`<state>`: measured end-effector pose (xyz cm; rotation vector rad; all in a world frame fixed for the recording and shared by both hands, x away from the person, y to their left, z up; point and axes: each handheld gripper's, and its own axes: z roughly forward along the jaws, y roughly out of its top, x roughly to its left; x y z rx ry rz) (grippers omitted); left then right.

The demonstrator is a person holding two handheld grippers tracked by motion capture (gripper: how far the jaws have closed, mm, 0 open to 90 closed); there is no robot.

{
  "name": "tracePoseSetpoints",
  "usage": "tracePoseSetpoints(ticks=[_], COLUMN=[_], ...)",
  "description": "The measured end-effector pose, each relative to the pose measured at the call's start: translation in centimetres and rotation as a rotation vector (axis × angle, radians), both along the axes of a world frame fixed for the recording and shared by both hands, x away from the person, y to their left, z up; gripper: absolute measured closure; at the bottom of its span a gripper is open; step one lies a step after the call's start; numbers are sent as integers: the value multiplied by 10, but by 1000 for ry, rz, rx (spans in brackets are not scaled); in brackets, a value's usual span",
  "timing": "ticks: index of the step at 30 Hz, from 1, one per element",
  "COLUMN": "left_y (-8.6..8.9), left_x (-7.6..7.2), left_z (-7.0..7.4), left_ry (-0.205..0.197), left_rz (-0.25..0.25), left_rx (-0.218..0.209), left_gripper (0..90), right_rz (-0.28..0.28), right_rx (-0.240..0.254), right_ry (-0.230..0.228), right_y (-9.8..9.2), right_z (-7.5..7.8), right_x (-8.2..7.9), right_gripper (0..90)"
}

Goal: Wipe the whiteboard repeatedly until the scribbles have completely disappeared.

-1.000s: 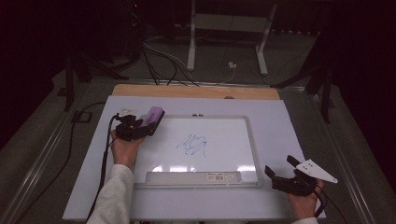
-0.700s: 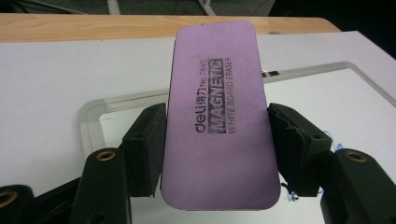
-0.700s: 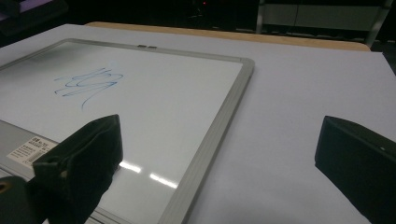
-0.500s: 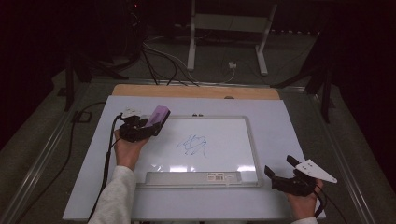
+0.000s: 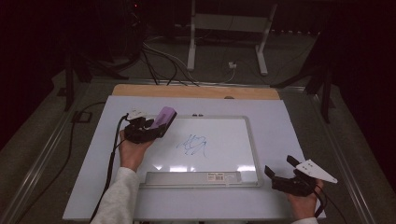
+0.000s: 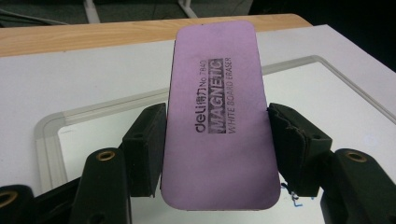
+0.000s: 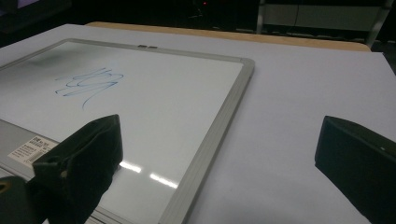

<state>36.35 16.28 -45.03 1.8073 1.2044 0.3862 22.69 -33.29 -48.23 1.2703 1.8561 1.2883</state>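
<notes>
Left gripper [image 5: 156, 128] is clamped on a purple eraser [image 5: 162, 120], its two pads pressed against the eraser's long sides; in the left gripper view the eraser [image 6: 217, 116] stands up between the black jaws, its printed face reading "MAGNETIC WHITE BOARD ERASER" turned to the camera; the left hand [image 5: 133, 148] bears it above the upper left corner of the whiteboard [image 5: 250, 140], with the eraser tilted and pointing up and to the right; whether the eraser touches the board surface I cannot tell.

Right gripper [image 5: 276, 169] sits off the board's lower right corner, over the pale sheet [image 5: 289, 121] that covers the table; its jaws stand wide apart with nothing between them, and the right gripper view shows the board's grey frame [image 7: 212, 135] running up between the two jaws; the right hand [image 5: 303, 203] holds it from below, a grey three-cornered plate [image 5: 317, 170] on top.

On the board, a blue scribble [image 5: 192, 145] lies near the middle, well apart from the eraser and to its lower right; a label [image 5: 217, 176] is on the tray along the board's near edge; a wooden strip [image 5: 196, 91] shows beyond the sheet's far edge.
</notes>
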Motion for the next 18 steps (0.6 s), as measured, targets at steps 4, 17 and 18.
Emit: tracePoseSetpoints(ticks=[4,17,18], left_y=[-4,-18,-19], left_x=[-1,-8,-9], left_z=[0,-7,-8], left_ry=[-3,8,10], left_rz=[-15,-72,-79], left_rx=[7,34,43], left_gripper=[412,412,412], right_rz=[0,5,5], right_rx=[0,0,0], right_ry=[1,3,5], right_y=[0,1,1], right_z=[0,0,0], right_x=[0,0,0], right_gripper=[12,12,11])
